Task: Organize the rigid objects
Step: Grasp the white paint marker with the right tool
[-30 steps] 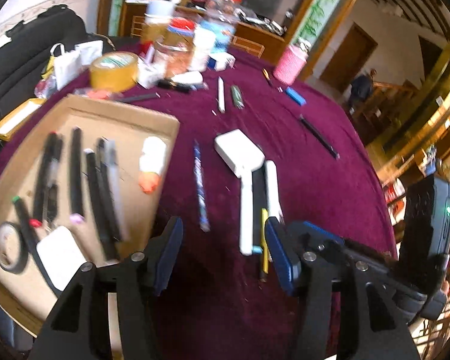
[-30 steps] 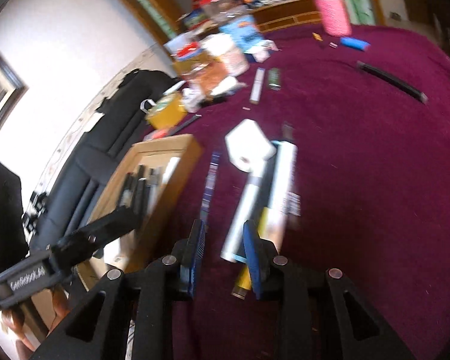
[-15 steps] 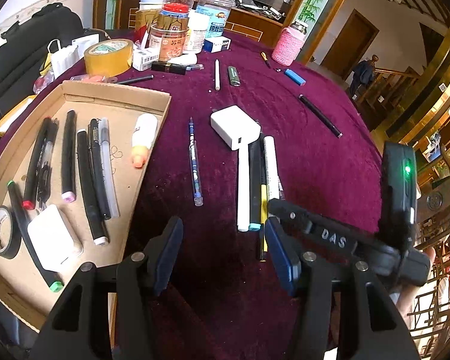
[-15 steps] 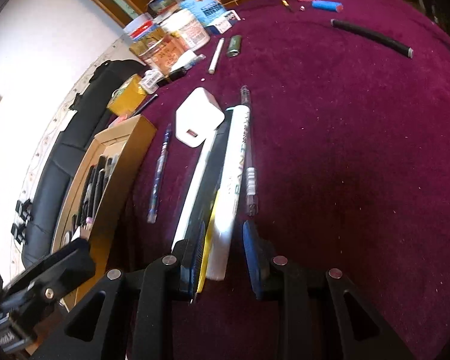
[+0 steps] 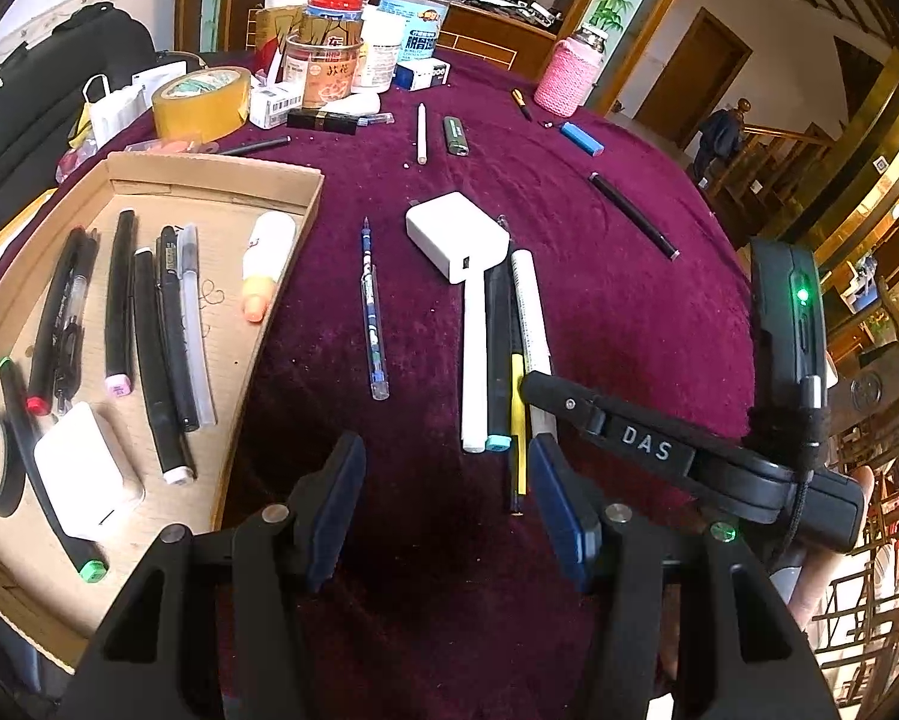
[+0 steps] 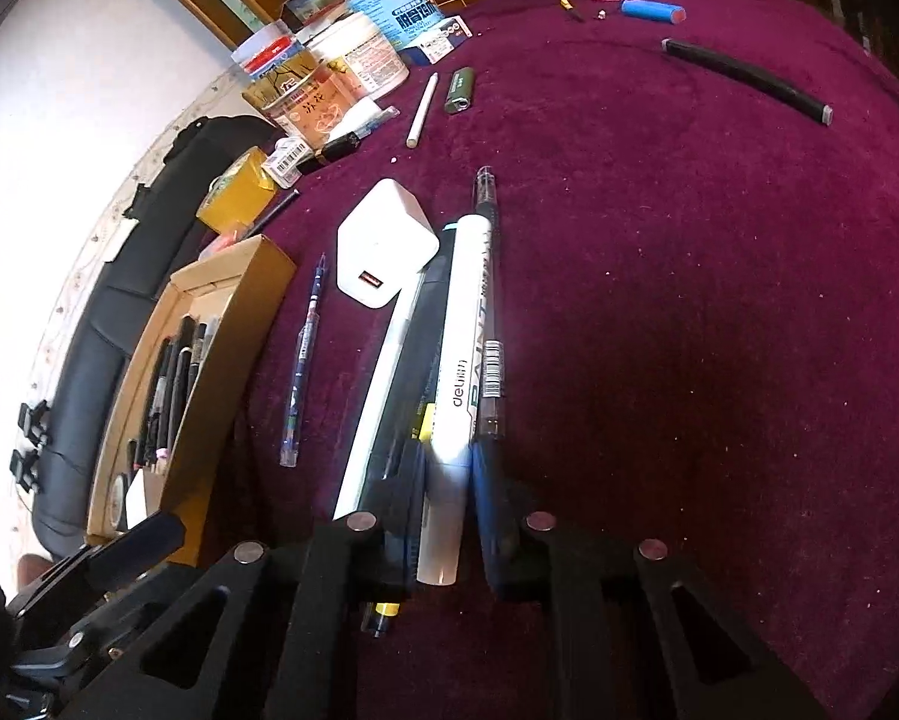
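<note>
Lying lengthwise: white "PAINT"-lettered marker [image 6: 458,396]

Background only, from where I sit. Surface [image 5: 659,312] is covered in dark maroon velvet cloth. Far edge has a clutter cluster: red-lidded jar [image 5: 328,48] with an orange label, clear plastic tub [image 5: 416,12] with a blue label behind it, white tub [image 5: 383,54] between them, small blue-and-white box [image 5: 422,73] just beside. Roll of tan packing tape [image 5: 202,102] sits to the left of the jar, a face mask [image 5: 110,108] next to that. Pink knit-covered bottle [image 5: 569,75] stands apart at the far right. Black chair [image 5: 59,78] off the left edge. Beyond: brown door [image 5: 689,78], wooden stair railing [image 5: 767,150], a person [image 5: 716,135] standing there, too small for detail.
</note>
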{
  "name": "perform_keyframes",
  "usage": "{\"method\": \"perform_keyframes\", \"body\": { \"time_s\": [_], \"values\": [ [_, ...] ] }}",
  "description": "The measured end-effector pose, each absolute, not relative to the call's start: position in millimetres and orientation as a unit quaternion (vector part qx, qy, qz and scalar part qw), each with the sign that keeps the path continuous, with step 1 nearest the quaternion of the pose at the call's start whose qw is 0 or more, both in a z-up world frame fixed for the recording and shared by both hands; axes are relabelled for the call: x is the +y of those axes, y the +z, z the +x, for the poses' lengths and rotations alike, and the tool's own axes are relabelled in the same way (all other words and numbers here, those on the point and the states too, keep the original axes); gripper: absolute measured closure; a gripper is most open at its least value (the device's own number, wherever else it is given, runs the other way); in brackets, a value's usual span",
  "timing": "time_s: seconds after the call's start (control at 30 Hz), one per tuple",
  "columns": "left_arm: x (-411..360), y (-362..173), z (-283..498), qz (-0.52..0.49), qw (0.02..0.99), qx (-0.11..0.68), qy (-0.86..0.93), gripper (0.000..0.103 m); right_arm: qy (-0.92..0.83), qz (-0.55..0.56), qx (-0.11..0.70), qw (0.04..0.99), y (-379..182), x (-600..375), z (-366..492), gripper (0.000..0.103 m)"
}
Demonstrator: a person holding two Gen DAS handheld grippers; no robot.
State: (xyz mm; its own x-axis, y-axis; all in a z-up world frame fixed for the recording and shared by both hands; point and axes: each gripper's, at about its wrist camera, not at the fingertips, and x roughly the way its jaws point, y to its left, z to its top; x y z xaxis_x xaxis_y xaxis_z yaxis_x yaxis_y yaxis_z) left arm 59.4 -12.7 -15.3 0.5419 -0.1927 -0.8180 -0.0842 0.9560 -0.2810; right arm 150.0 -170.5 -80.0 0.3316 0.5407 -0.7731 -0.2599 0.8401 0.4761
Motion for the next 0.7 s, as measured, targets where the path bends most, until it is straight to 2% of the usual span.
{"method": "perform_keyframes", "body": {
  "time_s": [0.37, 0.7],
  "values": [
    [-21, -24, 70, -0.142, 0.857, 0.493, -0.037, 0.048, 0.245, 0.124, 0.491, 0.827, -64, -199, 131, 0.088],
    [-48, -27, 106, -0.123, 0.852, 0.506, -0.053, 0.048, 0.209, 0.138, 0.479, 0.841, -65, -239, 159, 0.088]
  ]
}}
